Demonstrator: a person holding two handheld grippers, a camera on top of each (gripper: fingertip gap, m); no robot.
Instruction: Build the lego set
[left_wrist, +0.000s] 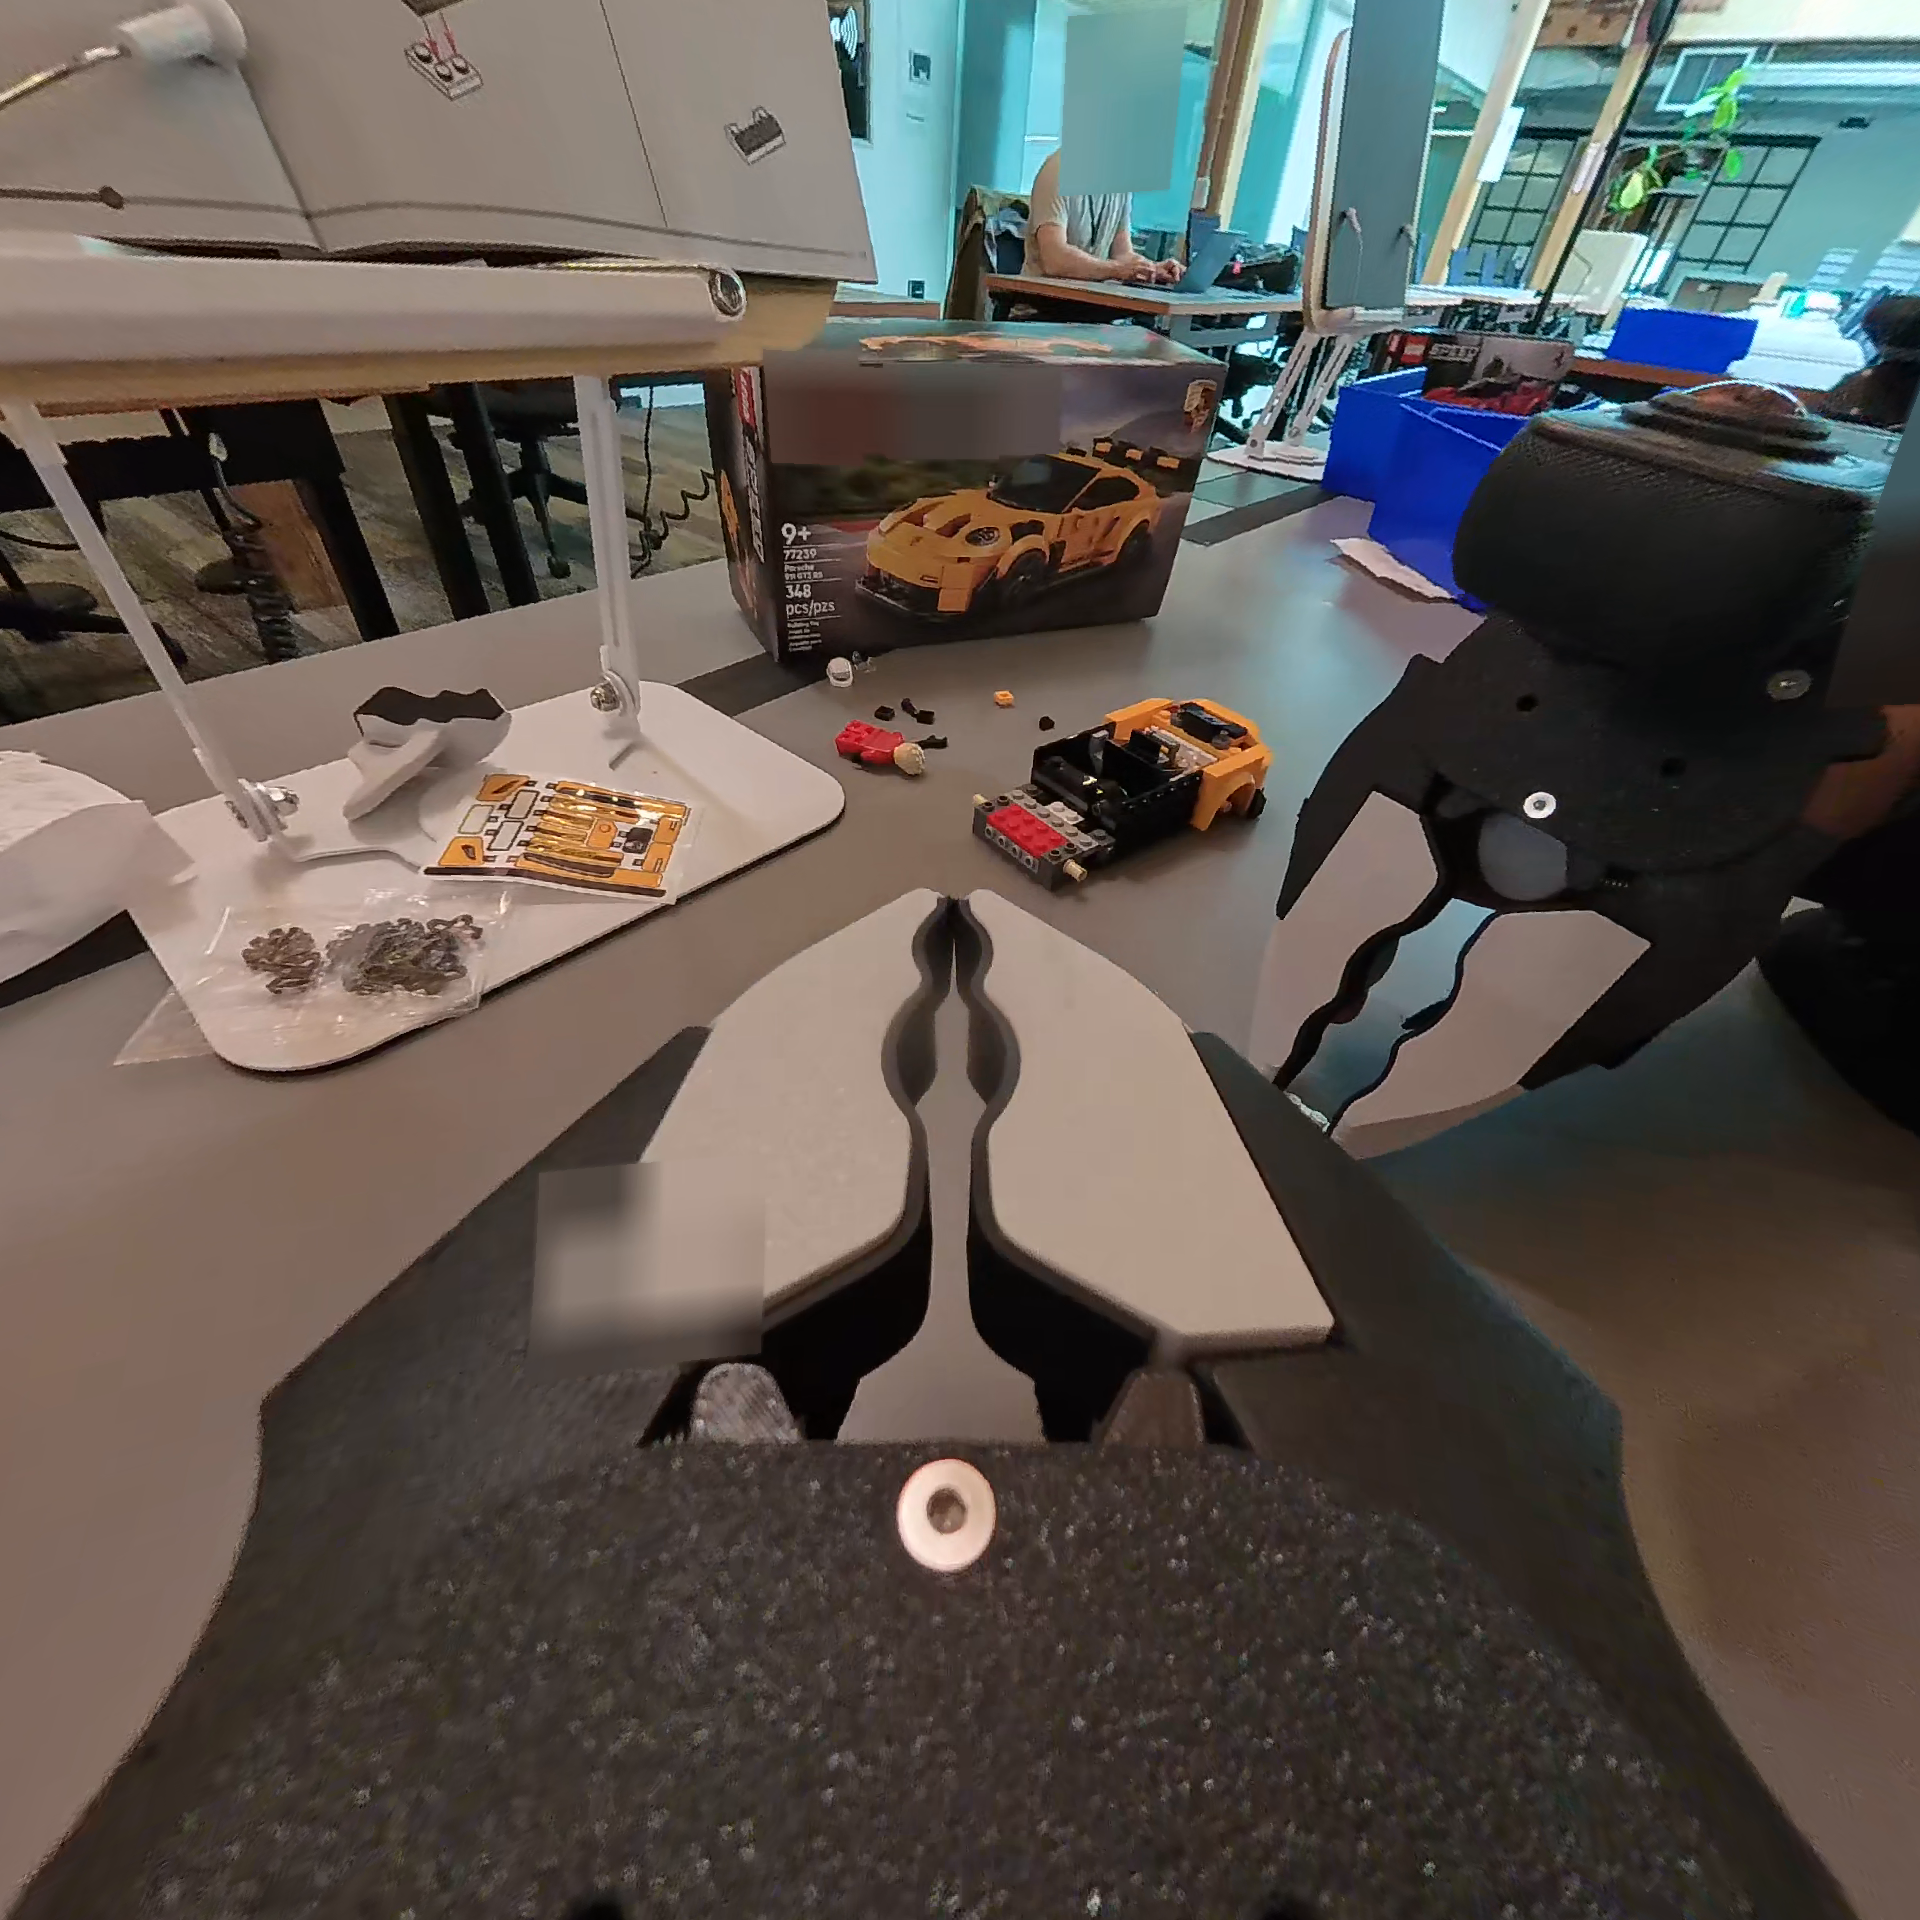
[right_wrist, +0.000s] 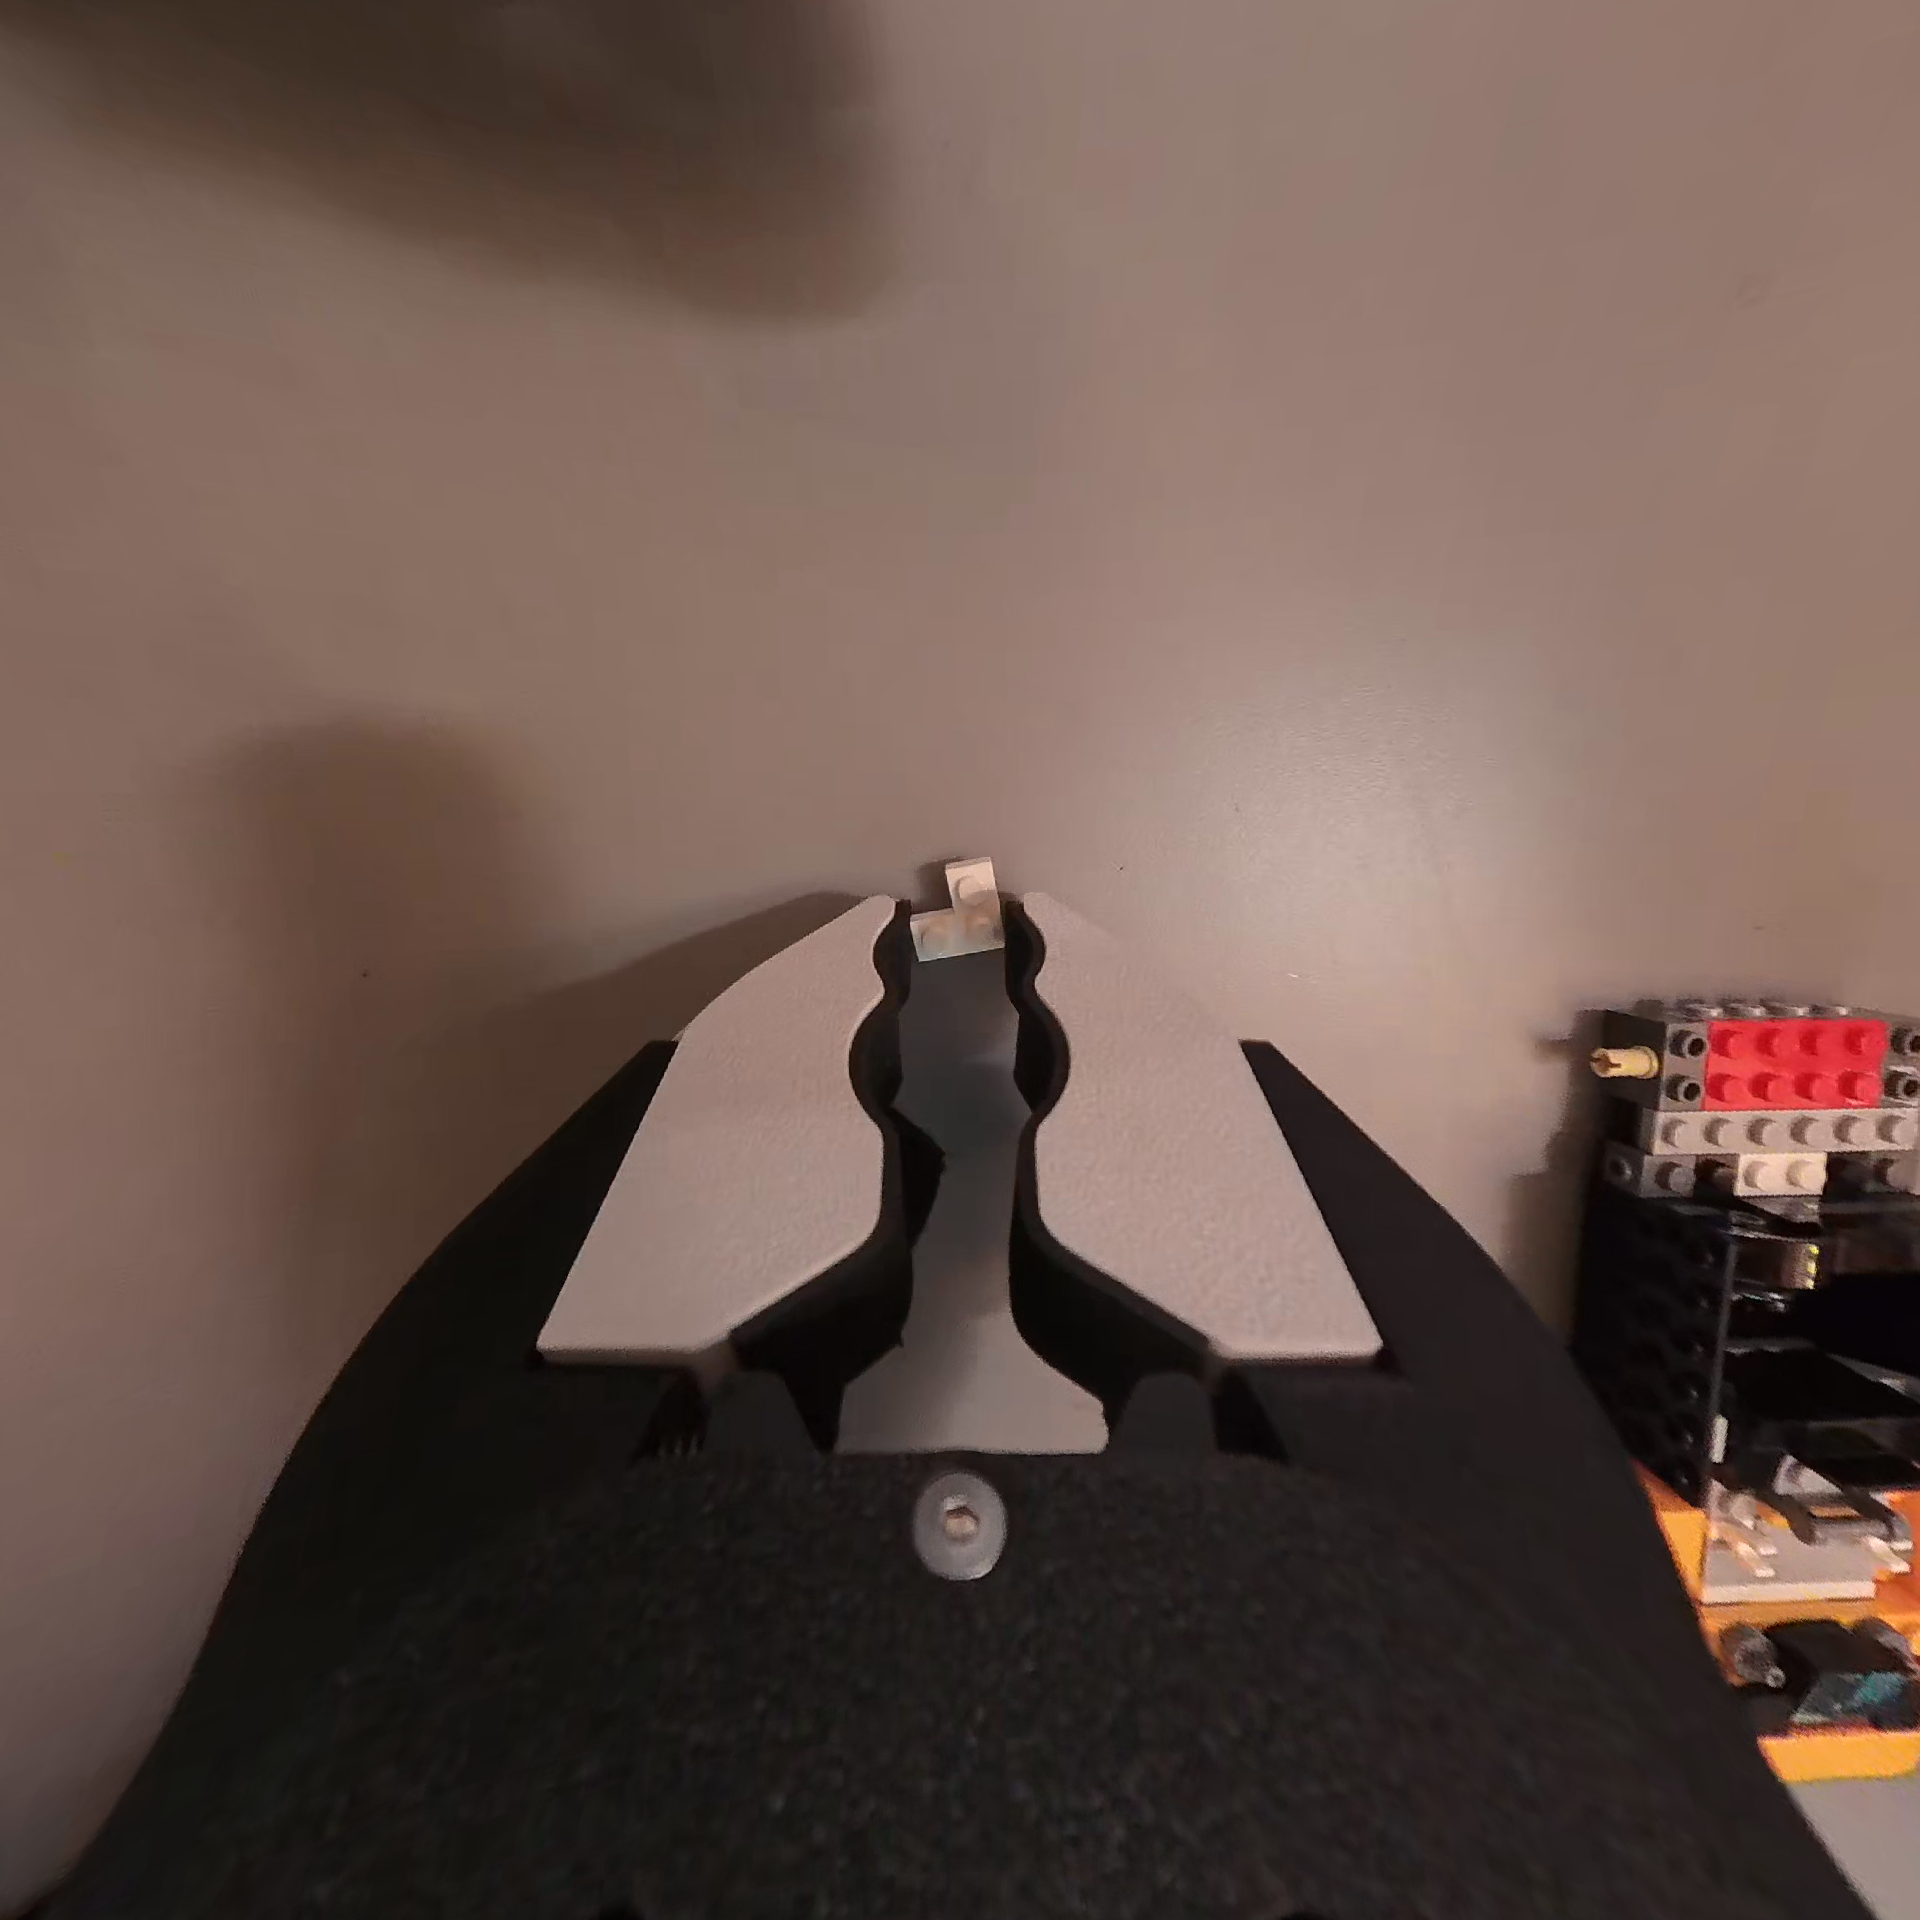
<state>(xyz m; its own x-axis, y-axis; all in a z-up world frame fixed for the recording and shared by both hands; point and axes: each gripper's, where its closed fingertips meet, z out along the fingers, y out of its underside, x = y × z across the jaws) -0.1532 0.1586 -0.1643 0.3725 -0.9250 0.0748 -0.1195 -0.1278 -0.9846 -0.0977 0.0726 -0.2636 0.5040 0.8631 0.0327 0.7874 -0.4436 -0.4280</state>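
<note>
Your right gripper (right_wrist: 958, 920) points down at the table (right_wrist: 1351, 520), its jaws a small way apart with a small white L-shaped plate (right_wrist: 961, 914) sitting between the tips. Whether the pads already pinch the plate or only bracket it, you cannot tell from this angle. Judge this as the pick-up. Square the jaws on the plate's two straight edges, not the notch, and close gently so it does not flip or skate away.

The part-built car (right_wrist: 1766, 1195) lies at about 3 o'clock from the plate, near but apart. In the left wrist view it sits at 12 o'clock (left_wrist: 1127, 790).

Your left gripper (left_wrist: 953, 914) has its jaws fully together, holding nothing. Bring it to steady the car before you press the plate on.
</note>
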